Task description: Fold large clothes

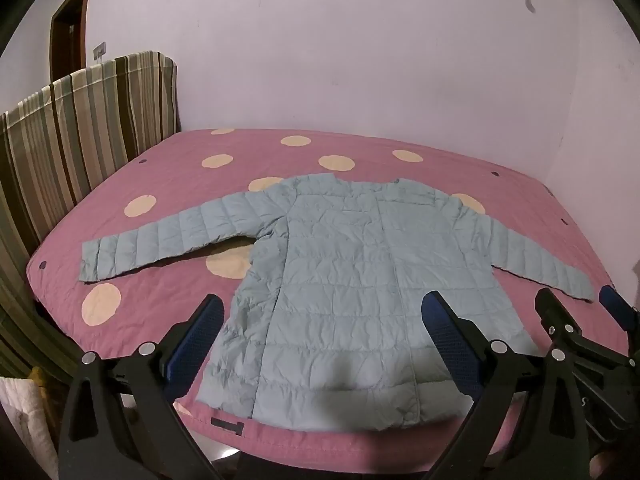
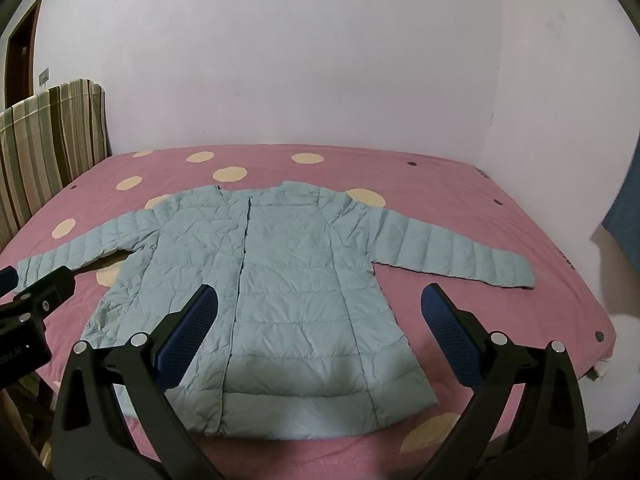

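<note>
A pale blue quilted jacket (image 1: 344, 276) lies flat, front up, on a pink bed (image 1: 160, 184), both sleeves spread out sideways and its hem toward me. It also shows in the right wrist view (image 2: 280, 288). My left gripper (image 1: 324, 308) is open and empty, hovering above the hem's left half. My right gripper (image 2: 320, 300) is open and empty above the hem's right half; it also shows at the right edge of the left wrist view (image 1: 580, 300). The left gripper shows at the left edge of the right wrist view (image 2: 32, 284).
The pink bed cover (image 2: 480, 200) has cream dots. A striped headboard (image 1: 80, 128) stands along the bed's left side. White walls close the far side and right. A brown door (image 1: 68, 28) is at far left.
</note>
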`<state>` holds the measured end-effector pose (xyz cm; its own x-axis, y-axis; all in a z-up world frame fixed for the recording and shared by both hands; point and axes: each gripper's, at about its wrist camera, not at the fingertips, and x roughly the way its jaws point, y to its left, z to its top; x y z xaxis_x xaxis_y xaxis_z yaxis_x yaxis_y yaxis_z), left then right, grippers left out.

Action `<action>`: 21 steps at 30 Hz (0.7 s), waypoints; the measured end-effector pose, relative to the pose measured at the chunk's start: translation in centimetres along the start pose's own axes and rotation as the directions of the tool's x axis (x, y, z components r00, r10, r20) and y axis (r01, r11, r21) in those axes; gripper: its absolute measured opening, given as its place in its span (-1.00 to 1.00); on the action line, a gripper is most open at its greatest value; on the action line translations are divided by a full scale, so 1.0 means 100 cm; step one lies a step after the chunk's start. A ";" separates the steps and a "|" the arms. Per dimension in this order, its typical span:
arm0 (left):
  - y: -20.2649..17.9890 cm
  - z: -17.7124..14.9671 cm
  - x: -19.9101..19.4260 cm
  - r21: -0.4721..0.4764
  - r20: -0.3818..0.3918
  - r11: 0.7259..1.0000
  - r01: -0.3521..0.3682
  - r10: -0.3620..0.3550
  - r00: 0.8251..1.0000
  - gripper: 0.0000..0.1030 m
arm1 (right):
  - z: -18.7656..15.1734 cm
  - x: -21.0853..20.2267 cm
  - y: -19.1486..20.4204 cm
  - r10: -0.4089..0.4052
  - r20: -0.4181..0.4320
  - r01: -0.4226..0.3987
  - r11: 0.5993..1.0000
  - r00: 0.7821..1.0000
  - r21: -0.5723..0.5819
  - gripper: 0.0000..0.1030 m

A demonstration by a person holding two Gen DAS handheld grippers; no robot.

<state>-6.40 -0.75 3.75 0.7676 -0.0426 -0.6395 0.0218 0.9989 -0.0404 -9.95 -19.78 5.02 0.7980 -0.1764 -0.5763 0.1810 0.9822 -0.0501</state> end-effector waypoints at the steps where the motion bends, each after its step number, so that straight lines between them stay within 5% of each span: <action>1: 0.000 0.000 0.000 0.000 0.000 1.000 0.000 0.000 1.000 0.91 | 0.000 0.000 -0.001 0.003 -0.007 -0.003 1.000 1.000 0.000 0.96; 21: 0.002 -0.001 -0.002 -0.001 0.001 1.000 0.002 -0.002 1.000 0.91 | -0.001 0.000 0.000 0.003 -0.006 -0.003 1.000 1.000 0.000 0.96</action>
<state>-6.59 -0.54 3.79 0.7685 -0.0443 -0.6383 0.0225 0.9989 -0.0422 -10.07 -19.78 4.93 0.7948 -0.1730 -0.5816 0.1788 0.9827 -0.0480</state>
